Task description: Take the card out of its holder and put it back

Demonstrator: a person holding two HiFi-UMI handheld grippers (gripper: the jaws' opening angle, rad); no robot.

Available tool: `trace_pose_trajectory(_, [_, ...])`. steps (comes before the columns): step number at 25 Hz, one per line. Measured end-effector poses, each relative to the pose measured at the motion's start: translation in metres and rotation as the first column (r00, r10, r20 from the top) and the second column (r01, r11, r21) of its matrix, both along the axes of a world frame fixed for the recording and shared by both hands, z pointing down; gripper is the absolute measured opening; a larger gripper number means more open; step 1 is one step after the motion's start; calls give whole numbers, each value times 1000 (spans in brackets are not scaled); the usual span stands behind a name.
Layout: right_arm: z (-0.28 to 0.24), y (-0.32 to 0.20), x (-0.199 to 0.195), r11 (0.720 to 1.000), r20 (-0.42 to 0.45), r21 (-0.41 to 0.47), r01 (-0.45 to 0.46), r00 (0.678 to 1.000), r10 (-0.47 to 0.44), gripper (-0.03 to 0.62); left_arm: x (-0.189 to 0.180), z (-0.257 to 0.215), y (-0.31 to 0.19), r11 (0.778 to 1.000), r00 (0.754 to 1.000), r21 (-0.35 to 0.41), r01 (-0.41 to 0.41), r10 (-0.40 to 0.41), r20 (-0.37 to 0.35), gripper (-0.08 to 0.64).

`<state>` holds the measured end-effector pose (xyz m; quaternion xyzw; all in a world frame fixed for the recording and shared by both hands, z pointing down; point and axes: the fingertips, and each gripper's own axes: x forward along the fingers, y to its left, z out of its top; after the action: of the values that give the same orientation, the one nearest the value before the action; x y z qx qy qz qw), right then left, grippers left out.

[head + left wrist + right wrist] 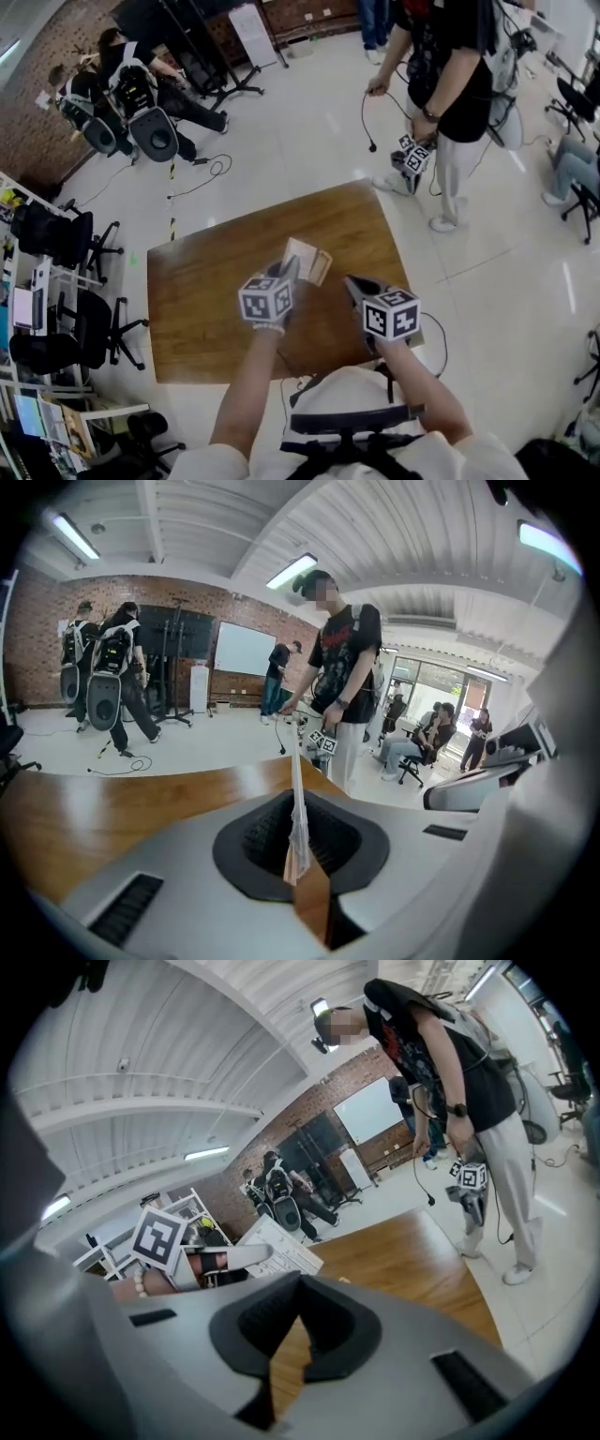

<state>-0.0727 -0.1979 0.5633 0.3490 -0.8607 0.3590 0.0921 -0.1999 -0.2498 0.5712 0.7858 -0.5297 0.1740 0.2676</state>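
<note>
**Head view:** The left gripper (287, 274) is holding a pale, flat, clear-plastic card holder (300, 255) up above the brown wooden table (206, 309). A tan rectangular card (320, 268) is showing at the holder's right edge and overlapping it. The right gripper (353, 284) is hovering just beside that edge, apart from both. A person in a black shirt (455, 70) is standing past the table's far corner.

**Left gripper view:** The tongs are pinching narrowly on the holder. It is showing edge-on as a thin clear sheet rising from between the pads. The card's tan edge is lying against its lower part, right at the pinch. I cannot tell whether the card is sitting inside the sleeve there or only against it.

**Right gripper view:** These tongs are sitting closed together with nothing between them, and only table wood is showing through the slit. Beyond them, the left gripper is presenting the holder's white printed face.

**Progress:** The card and holder are together in the left grip, not separated. The card appears to be sticking partway out, so the task seems to be mid-exchange. Either the pulling-out or the sliding-back is unfinished, and the pictures are not settling which. Whichever it is, the right tongs would have to open and take the card's free edge.
</note>
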Motion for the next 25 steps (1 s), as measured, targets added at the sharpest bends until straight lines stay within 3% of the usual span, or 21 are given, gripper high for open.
trace_pose_trajectory(5, [-3, 4, -1, 999, -1, 16, 34, 999, -34, 5, -13, -26, 30, 993, 991, 53, 108, -104, -82, 14])
trace_pose_trajectory(12, [-7, 6, -4, 995, -11, 24, 97, 995, -96, 5, -25, -48, 71, 964, 954, 92, 248, -226, -199, 15])
trace_pose_trajectory(22, [-15, 0, -4, 989, -14, 19, 149, 989, -149, 5, -21, -51, 109, 914, 898, 95, 394, -360, -253, 15])
trace_pose_trajectory(25, [-18, 2, -7, 987, -10, 16, 161, 987, -161, 5, -22, -53, 117, 908, 894, 95, 408, -377, -243, 15])
